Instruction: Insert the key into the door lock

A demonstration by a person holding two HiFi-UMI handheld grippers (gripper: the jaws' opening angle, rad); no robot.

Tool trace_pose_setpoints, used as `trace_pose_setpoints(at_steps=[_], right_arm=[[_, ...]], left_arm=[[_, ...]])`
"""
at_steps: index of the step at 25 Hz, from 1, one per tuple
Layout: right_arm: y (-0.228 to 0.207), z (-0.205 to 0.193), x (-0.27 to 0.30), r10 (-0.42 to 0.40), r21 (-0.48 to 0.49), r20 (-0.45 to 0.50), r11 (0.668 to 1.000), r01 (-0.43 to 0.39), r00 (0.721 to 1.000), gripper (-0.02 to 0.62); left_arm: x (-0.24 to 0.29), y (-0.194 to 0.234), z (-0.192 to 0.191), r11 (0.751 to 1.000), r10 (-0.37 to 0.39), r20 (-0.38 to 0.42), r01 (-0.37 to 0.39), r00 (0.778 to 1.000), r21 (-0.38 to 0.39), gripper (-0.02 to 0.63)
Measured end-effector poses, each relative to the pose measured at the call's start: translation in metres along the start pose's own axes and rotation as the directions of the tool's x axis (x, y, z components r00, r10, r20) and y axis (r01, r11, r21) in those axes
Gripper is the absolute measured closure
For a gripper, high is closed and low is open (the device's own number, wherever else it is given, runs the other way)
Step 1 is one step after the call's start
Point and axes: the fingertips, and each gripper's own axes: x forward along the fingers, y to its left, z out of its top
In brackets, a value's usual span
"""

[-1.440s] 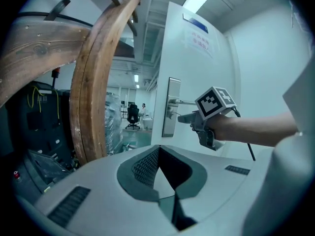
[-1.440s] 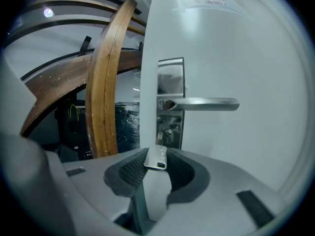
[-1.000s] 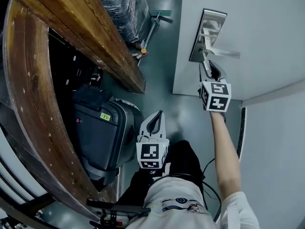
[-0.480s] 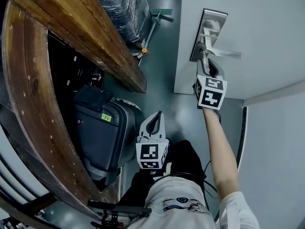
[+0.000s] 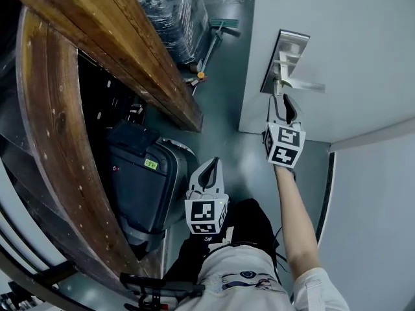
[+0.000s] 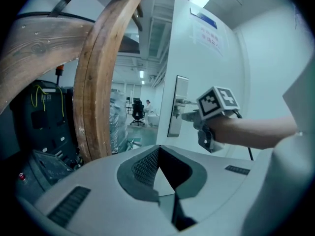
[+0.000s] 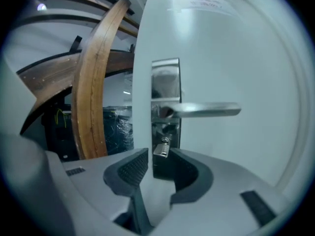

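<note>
A small silver key [image 7: 161, 149] sits in the keyhole at the lower end of the steel lock plate [image 7: 166, 102], under the lever handle [image 7: 206, 110] of the white door [image 5: 337, 44]. My right gripper [image 7: 157, 156] is open, its tips on either side of the key and a little short of it. In the head view the right gripper [image 5: 283, 102] points up at the lock plate [image 5: 283, 60] just below the handle [image 5: 301, 84]. My left gripper [image 5: 209, 168] hangs low by the person's body, shut on nothing, its jaw tips touching in the left gripper view [image 6: 157, 151].
A big curved wooden frame [image 5: 110, 37] stands left of the door. A black case [image 5: 139, 186] lies on the floor below it. A plastic-wrapped stack [image 5: 172, 11] and a broom [image 5: 217, 28] are farther back. A person [image 6: 147, 107] sits far off down the hall.
My right gripper stays at the lower end of the lock plate, its marker cube turned slightly. The head view has shifted a little. The left gripper has hardly moved.
</note>
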Motion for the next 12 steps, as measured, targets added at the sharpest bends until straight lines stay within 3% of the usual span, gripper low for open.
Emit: trace_pose_setpoints(at_steps=[3,6,8,12], right_arm=[[0.009,0.017,-0.071,0.062,0.022,0.035,0.998,-0.063,0.997,0.475],[0.014,0.063,-0.129,0.088,-0.020,0.107,0.996,-0.086,0.990,0.477],[0.016,0.092,-0.164,0.090,-0.032,0.138,0.996,-0.086,0.986,0.588],[0.014,0.127,-0.223,0.088,-0.004,0.136,0.996,-0.088,0.987,0.588]], left_arm=[[-0.009,-0.014,0.041,1.000,-0.029,0.023,0.029,0.999,0.011,0.601],[-0.007,-0.032,0.101,0.996,-0.080,0.093,0.077,0.992,0.040,0.601],[-0.014,-0.046,0.138,0.993,-0.111,0.131,0.104,0.985,0.054,0.601],[-0.046,-0.076,0.191,0.987,-0.154,0.180,0.142,0.972,0.076,0.601]])
